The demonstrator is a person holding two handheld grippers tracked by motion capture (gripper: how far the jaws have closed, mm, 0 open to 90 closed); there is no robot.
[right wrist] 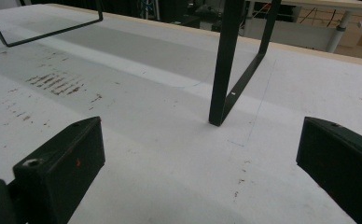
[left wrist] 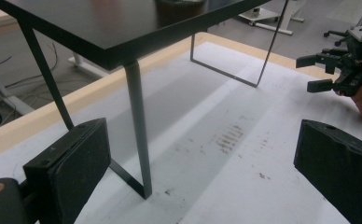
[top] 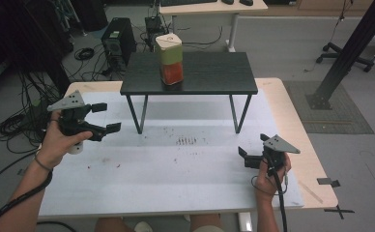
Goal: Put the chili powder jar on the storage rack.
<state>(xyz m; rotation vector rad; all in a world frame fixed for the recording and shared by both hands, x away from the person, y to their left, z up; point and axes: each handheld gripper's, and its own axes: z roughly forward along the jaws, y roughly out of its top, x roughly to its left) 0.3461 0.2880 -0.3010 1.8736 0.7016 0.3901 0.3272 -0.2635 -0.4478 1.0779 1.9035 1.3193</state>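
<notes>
I am holding my left gripper point(top: 109, 117) at the left edge of the white table point(top: 176, 183), its jaws standing wide apart with nothing between them, and my right gripper point(top: 242, 158) is resting low near the right edge, jaws likewise spread and gripping nothing. Between them the bare white sheet is lying open, marked by a patch of dark scuffs point(top: 186, 140). Farther off, the small black stand point(top: 190, 72) is straddling the sheet on thin legs, and the green-and-orange container point(top: 169, 59) is sitting upright on its top, well apart from both grippers.
</notes>
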